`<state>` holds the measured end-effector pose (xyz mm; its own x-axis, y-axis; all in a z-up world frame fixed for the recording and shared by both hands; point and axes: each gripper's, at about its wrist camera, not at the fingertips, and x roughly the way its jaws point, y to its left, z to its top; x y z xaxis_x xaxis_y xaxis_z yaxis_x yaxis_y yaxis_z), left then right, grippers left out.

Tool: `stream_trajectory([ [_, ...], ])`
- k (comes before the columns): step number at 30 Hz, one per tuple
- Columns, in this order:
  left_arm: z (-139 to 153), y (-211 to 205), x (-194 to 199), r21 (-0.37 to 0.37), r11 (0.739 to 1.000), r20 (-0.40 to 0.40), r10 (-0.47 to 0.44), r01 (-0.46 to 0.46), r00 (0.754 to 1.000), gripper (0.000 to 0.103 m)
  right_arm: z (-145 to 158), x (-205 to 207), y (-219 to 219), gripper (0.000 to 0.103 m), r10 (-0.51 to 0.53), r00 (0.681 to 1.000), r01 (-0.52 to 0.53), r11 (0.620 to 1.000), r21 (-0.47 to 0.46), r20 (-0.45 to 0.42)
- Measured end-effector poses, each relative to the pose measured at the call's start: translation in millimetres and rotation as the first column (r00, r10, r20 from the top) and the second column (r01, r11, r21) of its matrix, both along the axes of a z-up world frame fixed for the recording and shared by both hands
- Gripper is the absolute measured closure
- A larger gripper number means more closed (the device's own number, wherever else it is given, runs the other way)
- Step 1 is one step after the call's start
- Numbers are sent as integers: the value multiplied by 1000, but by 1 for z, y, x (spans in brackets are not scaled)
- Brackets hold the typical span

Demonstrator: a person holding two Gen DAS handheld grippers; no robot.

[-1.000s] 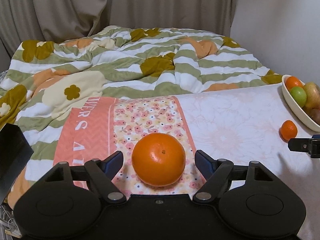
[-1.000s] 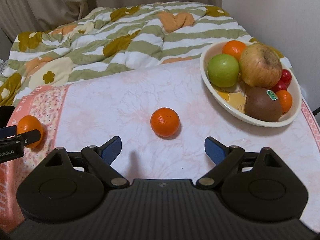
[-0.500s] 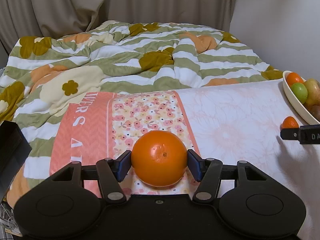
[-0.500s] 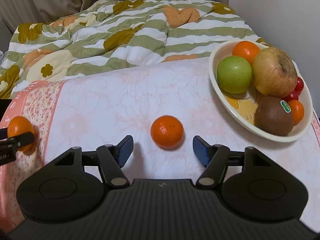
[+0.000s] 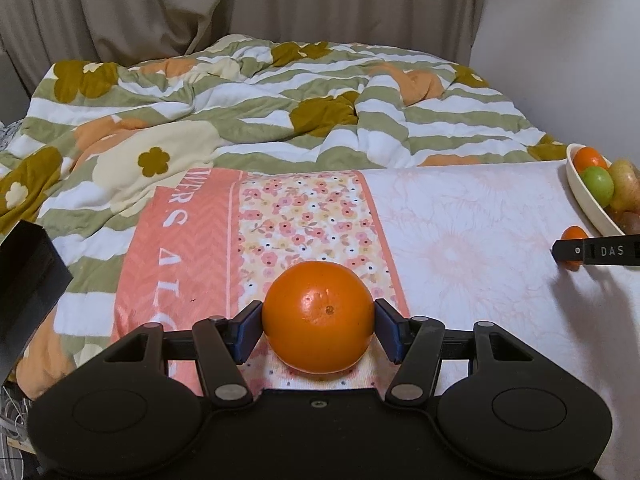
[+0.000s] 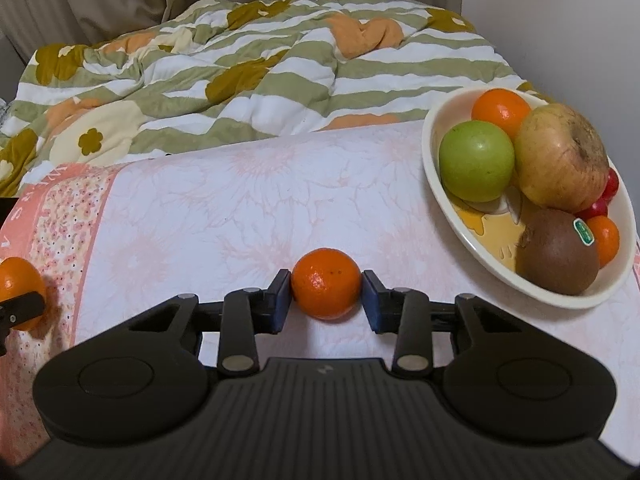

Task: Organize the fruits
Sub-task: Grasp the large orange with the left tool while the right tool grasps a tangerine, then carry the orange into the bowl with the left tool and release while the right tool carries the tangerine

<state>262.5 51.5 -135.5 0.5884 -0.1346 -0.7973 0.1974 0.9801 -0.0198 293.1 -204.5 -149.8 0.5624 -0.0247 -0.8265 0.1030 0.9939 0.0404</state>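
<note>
Both hand-held grippers have closed in since a second ago. Left wrist view: the left hand-held gripper (image 5: 319,323) clamps the large orange (image 5: 319,317) at lower centre, on the floral bedsheet (image 5: 304,216). Firm, smooth peel; hold across its widest part. Right wrist view: the right hand-held gripper (image 6: 325,295) pinches the small mandarin (image 6: 325,283) at centre; light, softer, squeeze gently. The fruit bowl (image 6: 448,216) sits at upper right.

orange (image 5: 319,317) left on cloth (image 6: 224,208) | mandarin (image 6: 325,283) centre | bowl (image 6: 440,200) right, holding fruit
</note>
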Motion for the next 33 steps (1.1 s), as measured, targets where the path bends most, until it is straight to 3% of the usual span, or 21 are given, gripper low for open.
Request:
stream_trajectory([
  [10,25,-1,-25,-32,999,42,16,-15,999,40,19,-17,-1,50,28,998,-29,1000,9,48],
  [18,53,-11,-49,-70,997,85,-5,11,996,40,53,-54,-10,50,21,995,-22,1000,9,102],
  [28,86,-45,-71,-101,992,151,-62,78,987,40,98,-103,-48,51,-33,985,34,999,-2,167],
  [33,98,-72,-87,-106,991,172,-65,84,983,40,114,-124,-80,51,-41,980,33,998,44,193],
])
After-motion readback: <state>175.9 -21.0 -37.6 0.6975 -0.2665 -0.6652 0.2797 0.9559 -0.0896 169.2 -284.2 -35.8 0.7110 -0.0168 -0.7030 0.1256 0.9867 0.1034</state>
